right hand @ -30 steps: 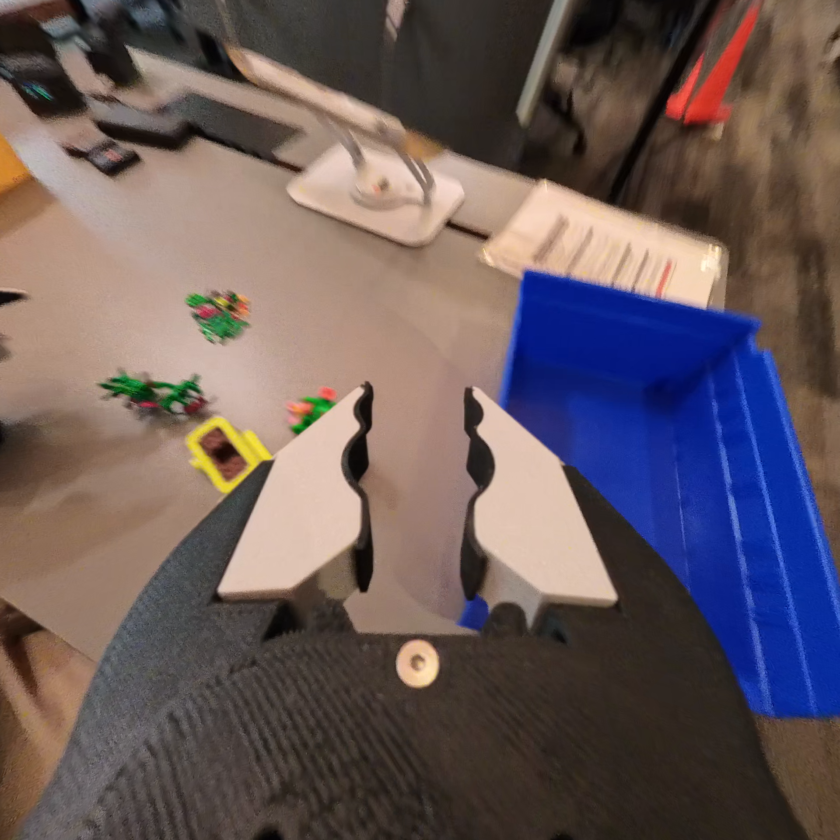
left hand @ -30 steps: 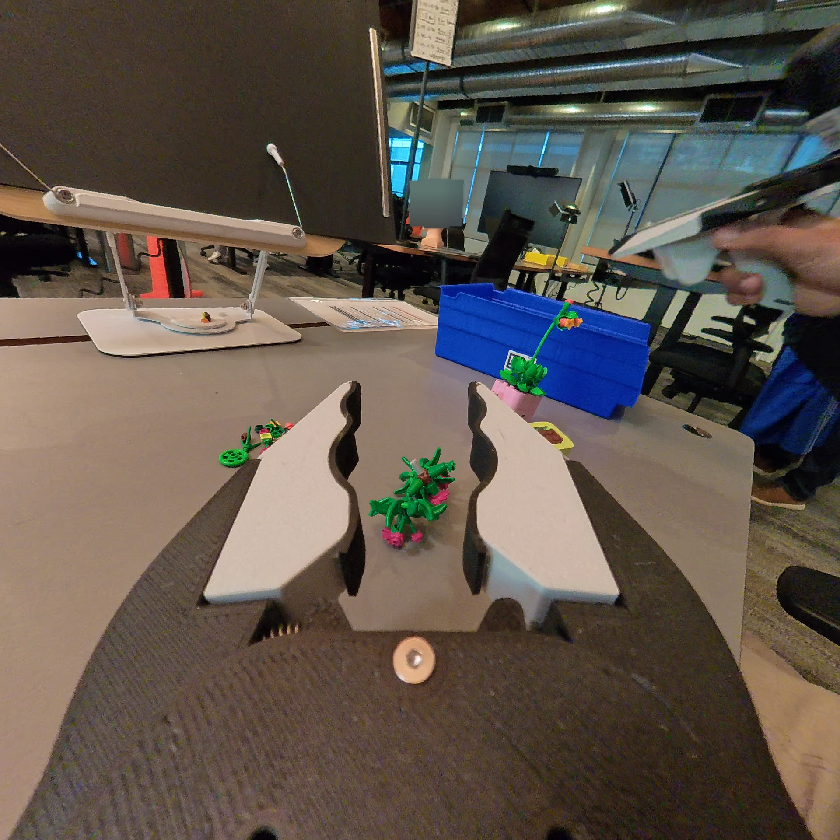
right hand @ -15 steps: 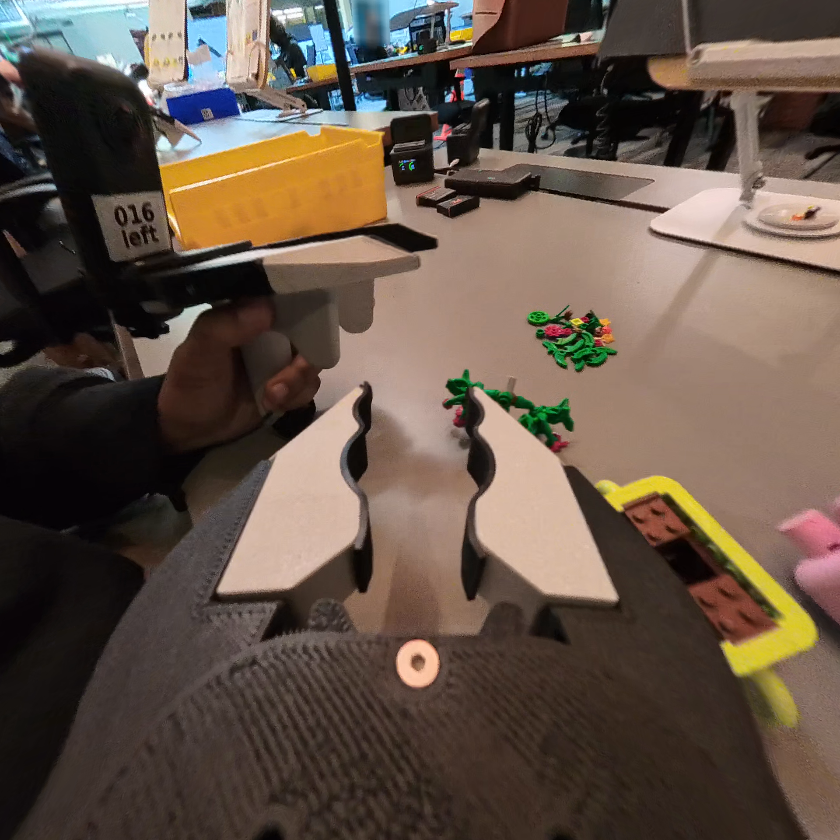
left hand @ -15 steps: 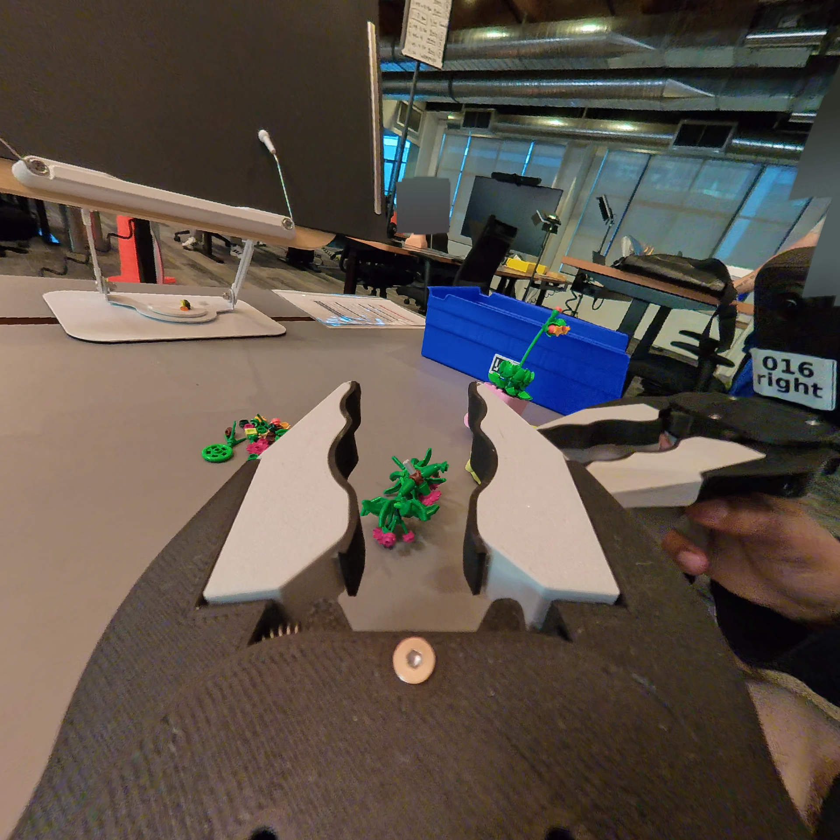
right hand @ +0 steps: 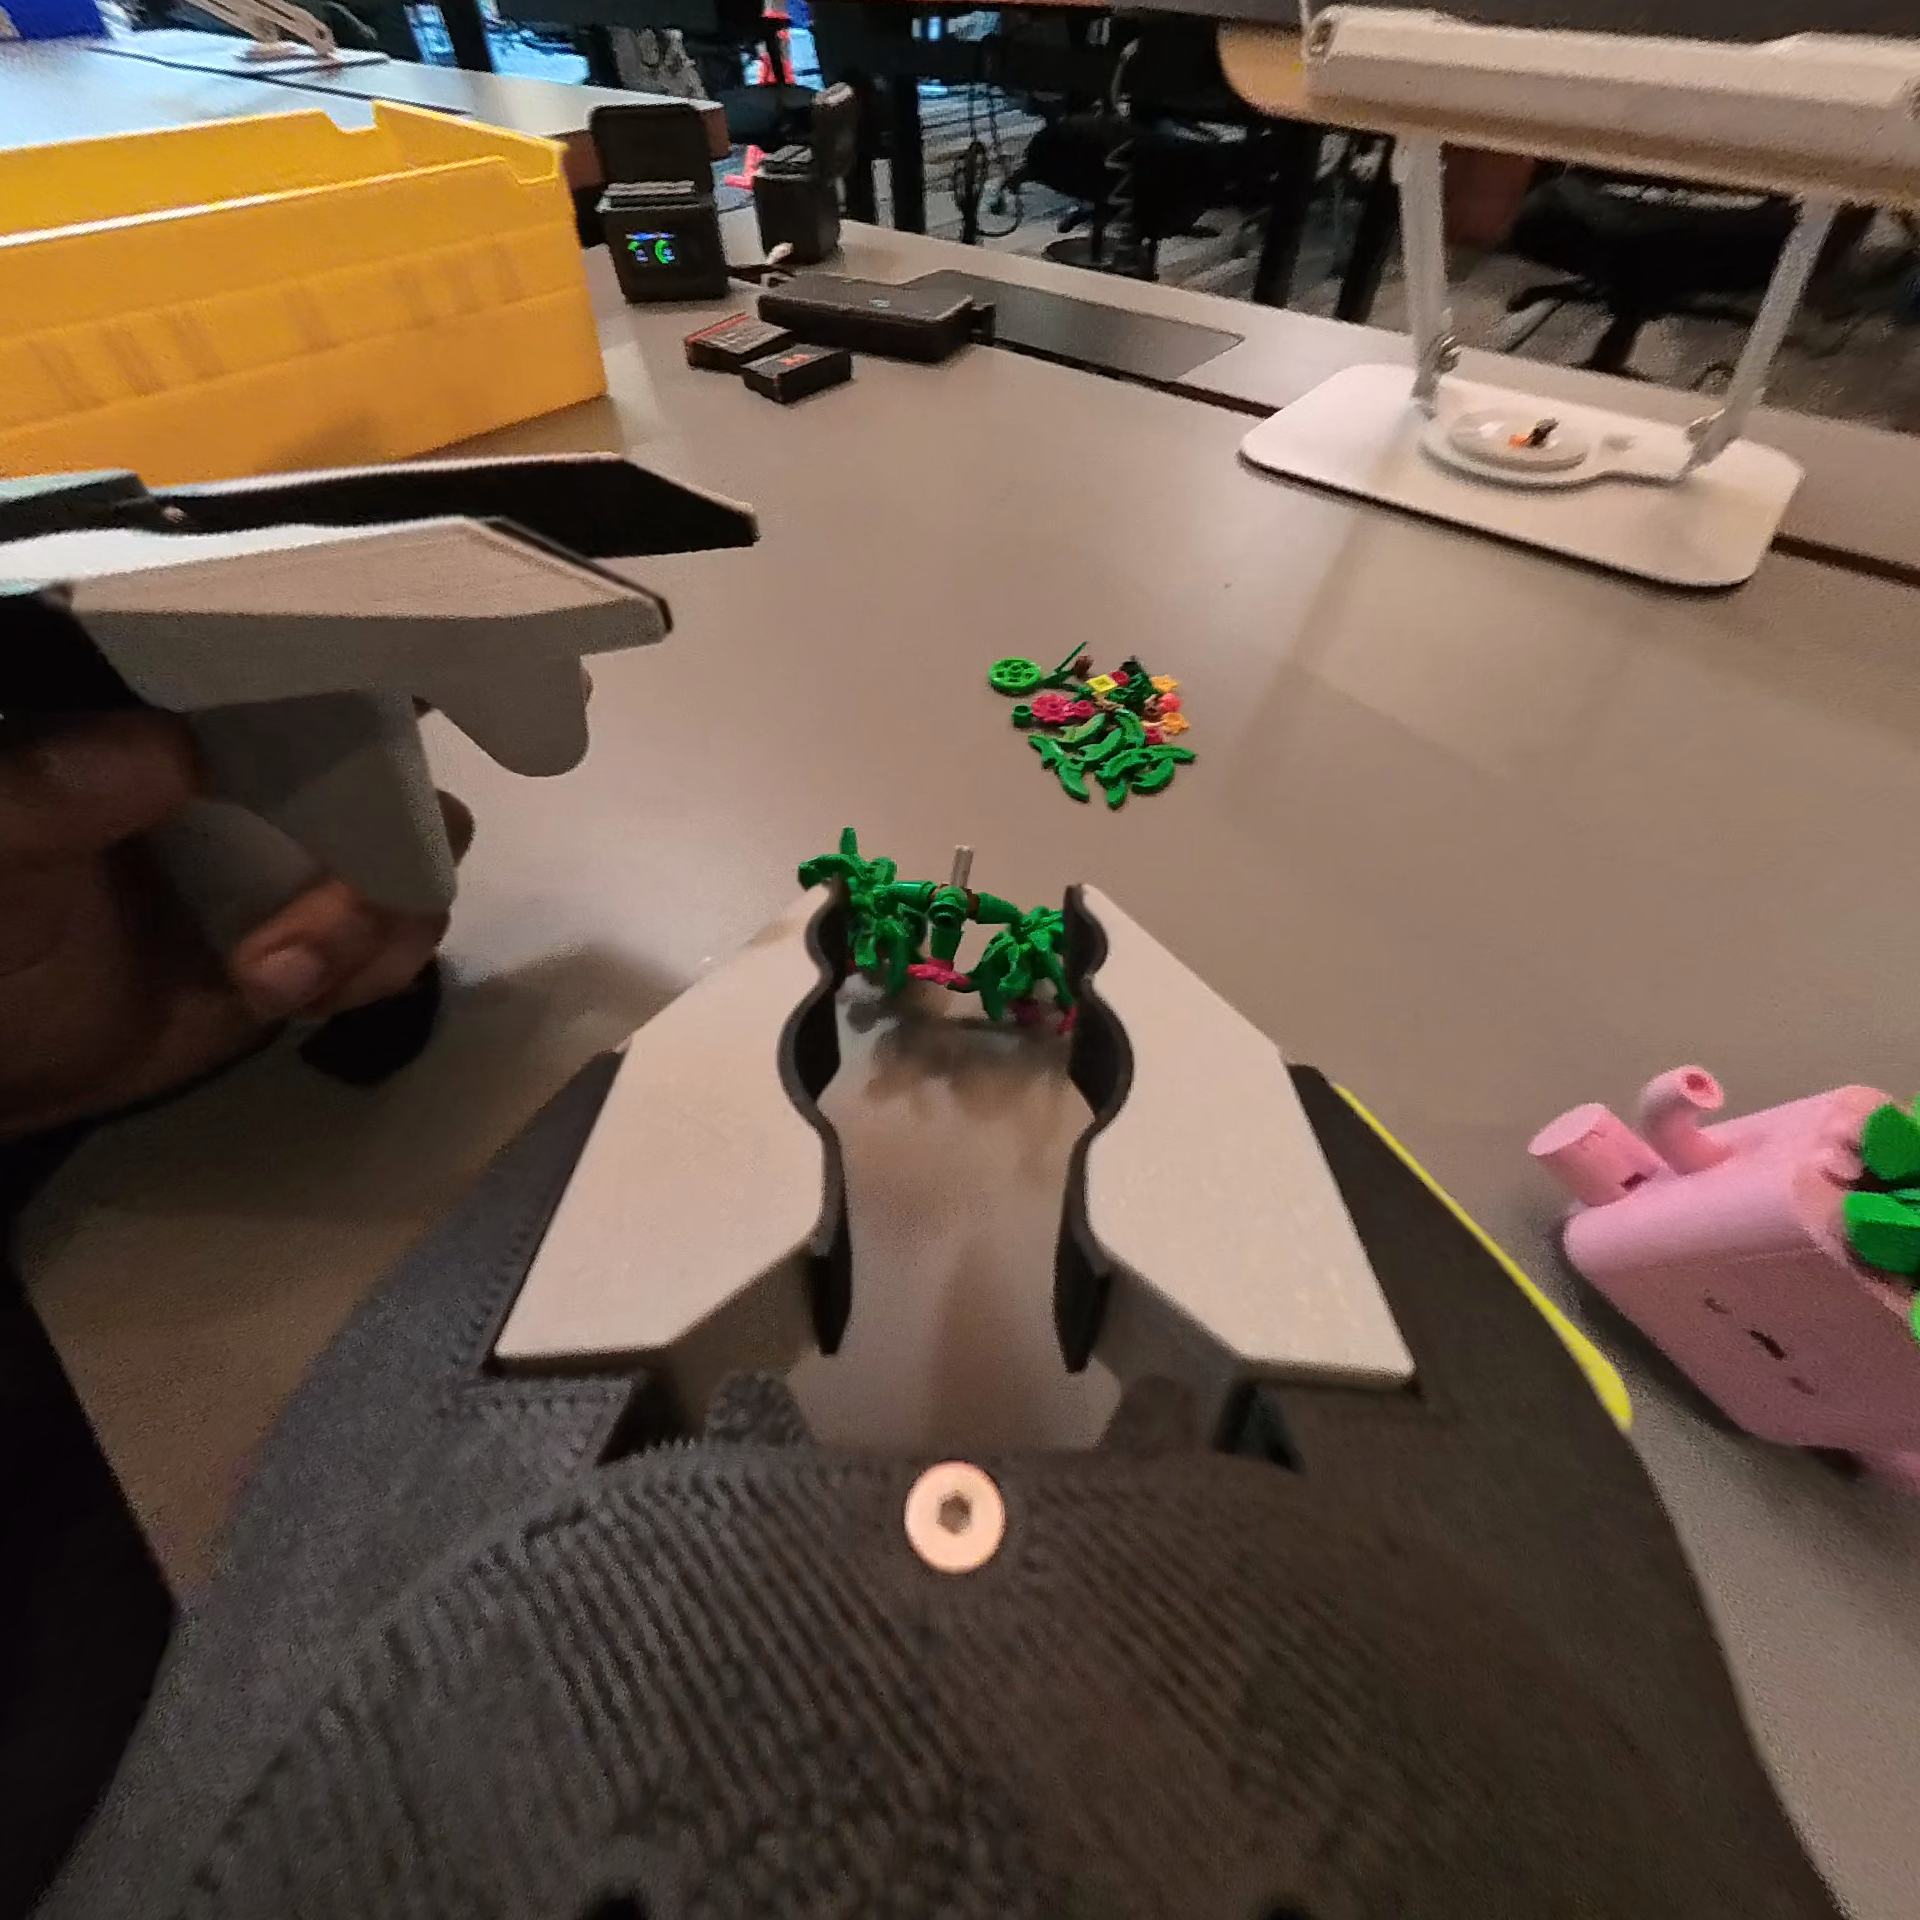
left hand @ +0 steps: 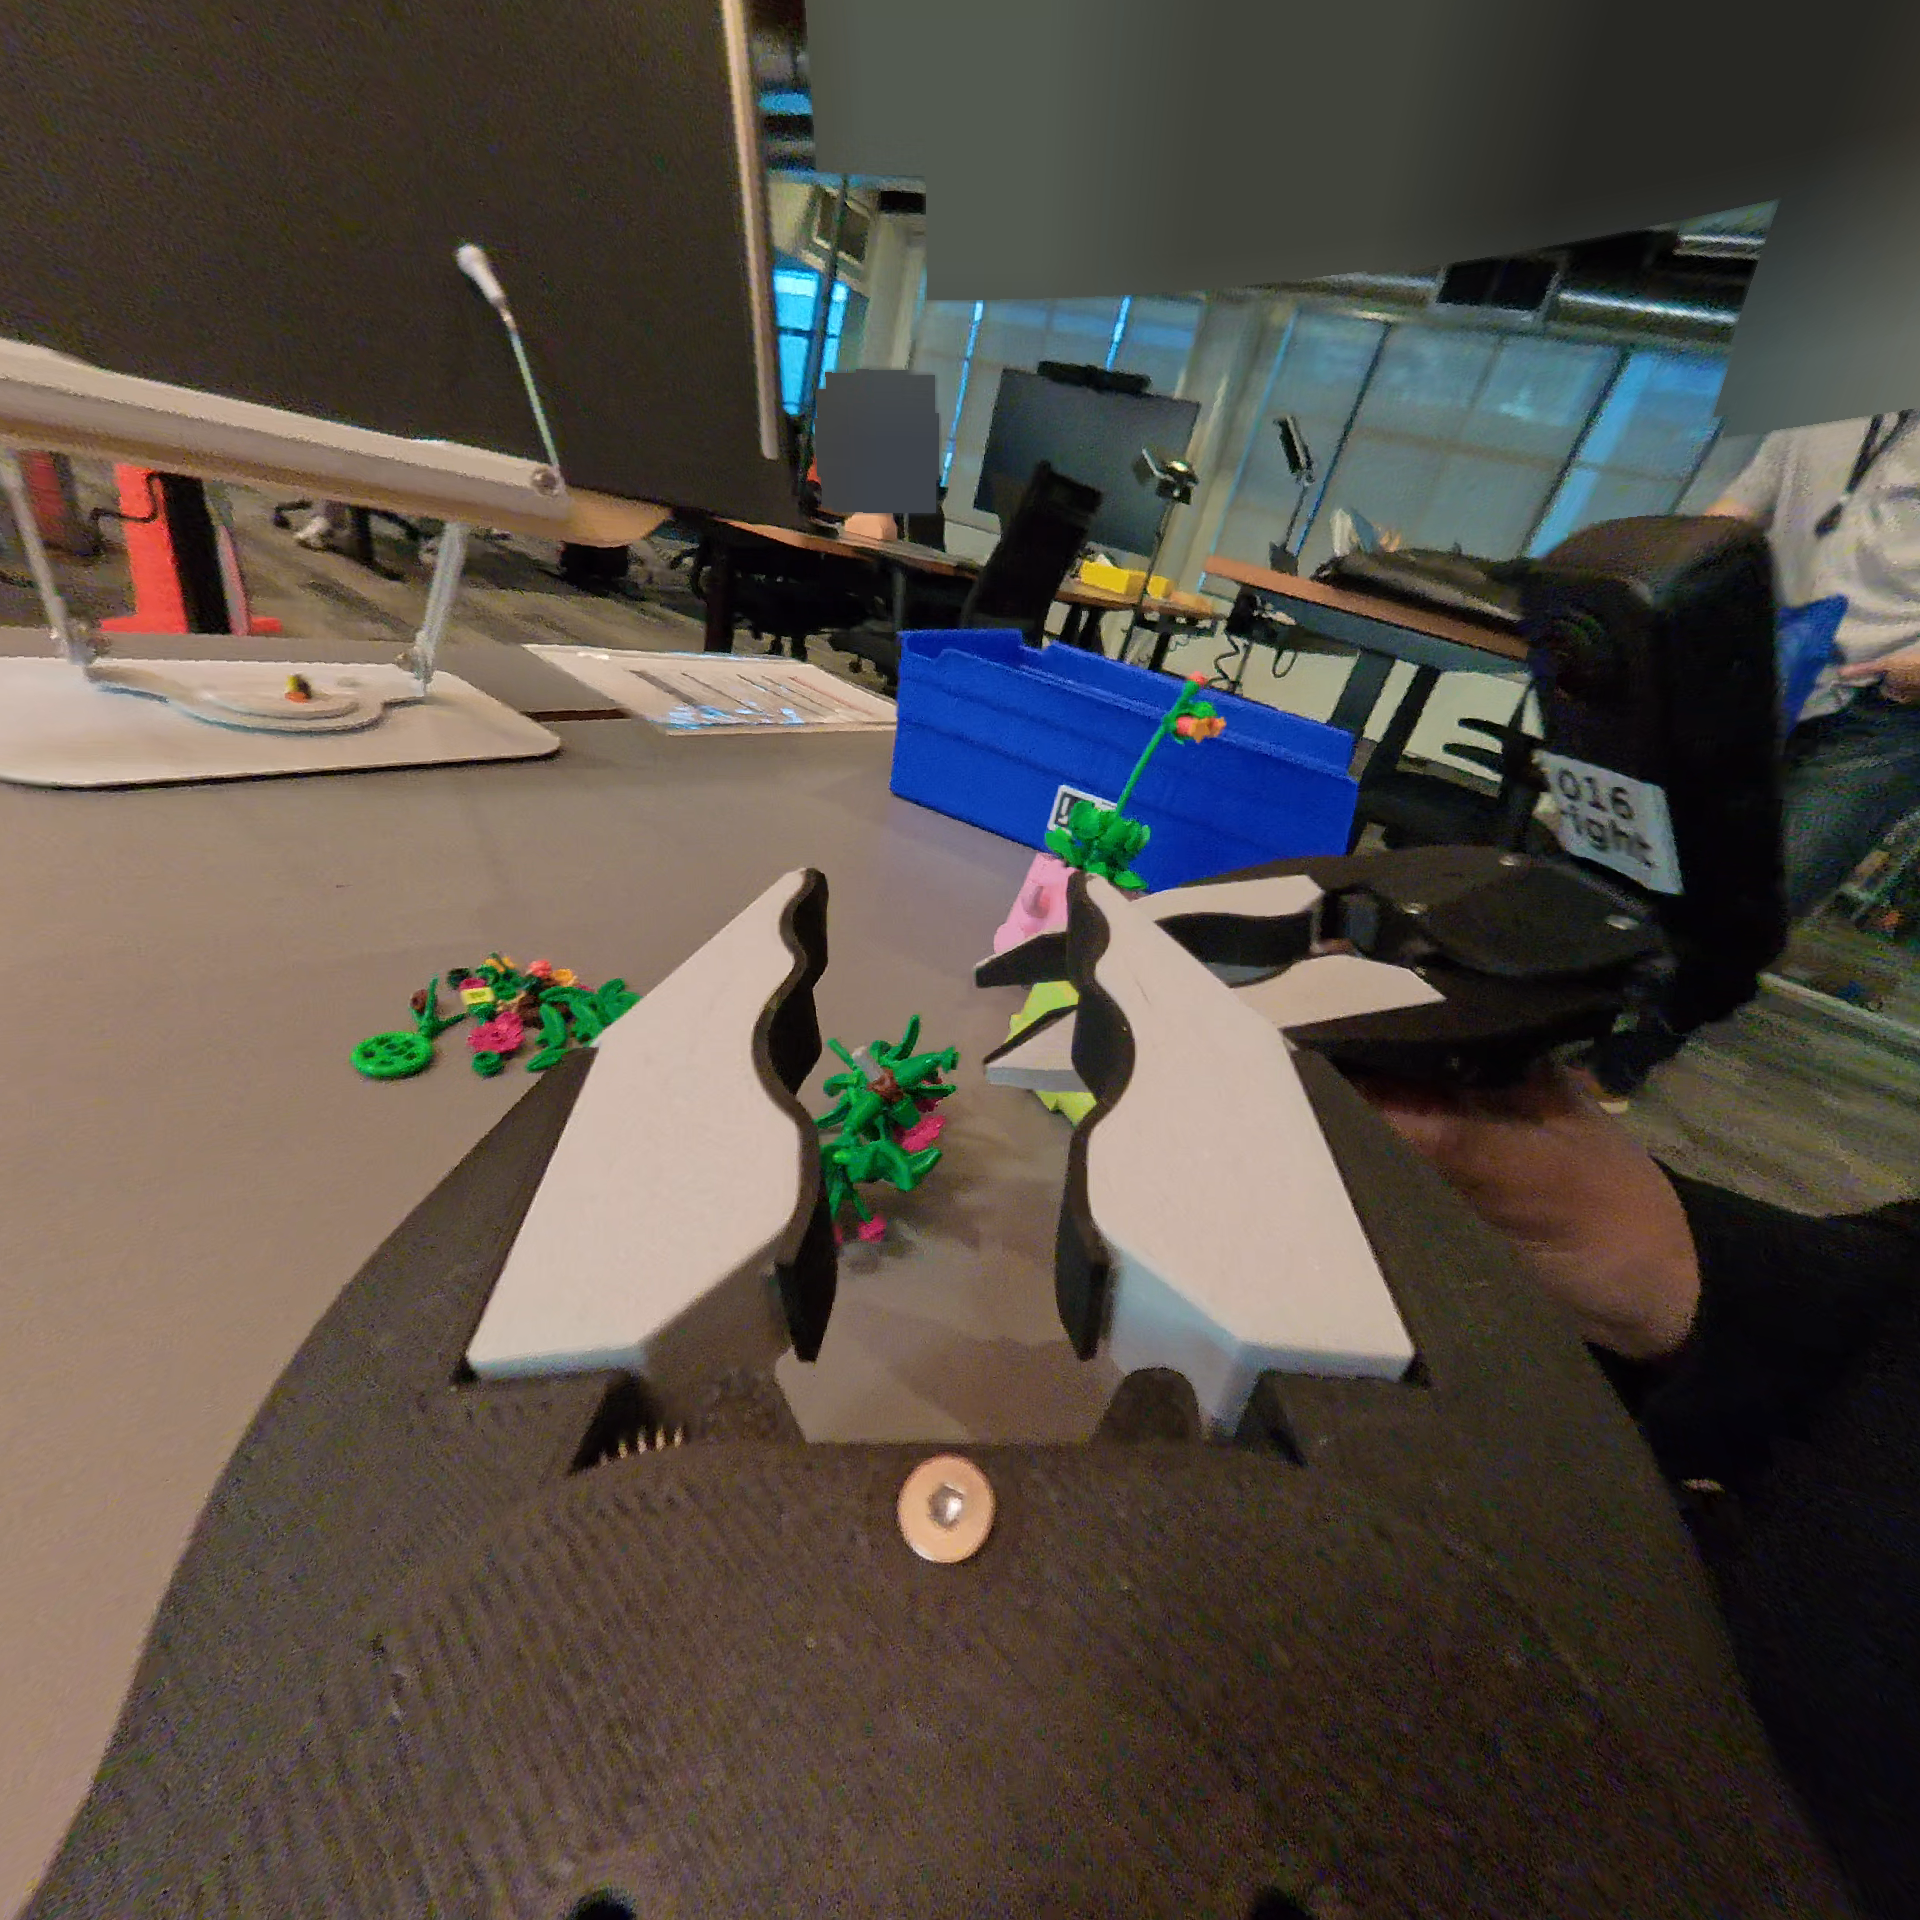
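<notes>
My left gripper (left hand: 940, 971) hangs with jaws parted, empty, the green toy sprig (left hand: 881, 1112) lying on the grey table (left hand: 260, 935) between its fingers, long axis running away from me. My right gripper (right hand: 940, 971), also agape and empty, faces the sprig crosswise; a white label sits on its housing. One loose-piece pile (right hand: 1101, 727), one pink block (right hand: 1756, 1288).

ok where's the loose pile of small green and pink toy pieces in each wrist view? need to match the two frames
Left wrist view: the loose pile lies on the grey table, left of the left gripper, at mid height.
Right wrist view: the same pile is above centre, beyond the right gripper and a little to the right.
Shared landmark: the green plant cluster lying on the table, seen between the fingers in both views.
</notes>
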{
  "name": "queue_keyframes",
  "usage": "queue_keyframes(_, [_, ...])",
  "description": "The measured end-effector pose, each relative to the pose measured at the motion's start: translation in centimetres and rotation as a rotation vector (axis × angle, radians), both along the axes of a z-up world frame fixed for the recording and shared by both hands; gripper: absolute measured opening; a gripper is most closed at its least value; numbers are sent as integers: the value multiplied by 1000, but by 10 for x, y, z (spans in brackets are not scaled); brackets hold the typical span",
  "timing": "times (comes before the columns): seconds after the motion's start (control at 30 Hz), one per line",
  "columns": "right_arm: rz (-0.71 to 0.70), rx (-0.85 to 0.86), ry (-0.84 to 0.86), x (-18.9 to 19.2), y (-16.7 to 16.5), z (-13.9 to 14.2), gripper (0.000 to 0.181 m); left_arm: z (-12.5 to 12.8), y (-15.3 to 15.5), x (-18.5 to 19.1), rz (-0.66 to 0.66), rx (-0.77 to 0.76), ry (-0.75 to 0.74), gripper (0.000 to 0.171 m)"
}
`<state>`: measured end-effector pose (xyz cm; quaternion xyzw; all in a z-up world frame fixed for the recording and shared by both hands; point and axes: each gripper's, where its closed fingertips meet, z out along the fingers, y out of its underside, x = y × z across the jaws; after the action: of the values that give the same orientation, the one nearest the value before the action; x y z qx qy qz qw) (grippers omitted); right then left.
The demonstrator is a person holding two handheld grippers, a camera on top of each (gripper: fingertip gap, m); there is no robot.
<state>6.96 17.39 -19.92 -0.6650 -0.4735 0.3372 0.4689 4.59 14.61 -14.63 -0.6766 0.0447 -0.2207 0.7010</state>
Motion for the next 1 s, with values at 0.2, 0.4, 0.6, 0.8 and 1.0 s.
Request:
queue_keyframes(0.2, [43, -35, -7, -3, -4, -2, 30, 1, 5, 6, -29, 7, 2, 42])
queue_keyframes(0.4, [21, -40, -53, -6, 1, -9, 28, 2, 8, 3, -12, 16, 21, 42])
queue_keyframes(0.6, [30, -75, -117, -9, 1, -21, 25, 0, 7, 7, -11, 30, 153, 53])
queue_keyframes(0.8, [29, -108, -43, -7, 5, -11, 20, -4, 3, 10, -52, 15, 218, 57])
queue_keyframes(1.0, [53, -97, -102, -15, 4, -20, 7, -46, 9, 14, -195, -318, 199, 69])
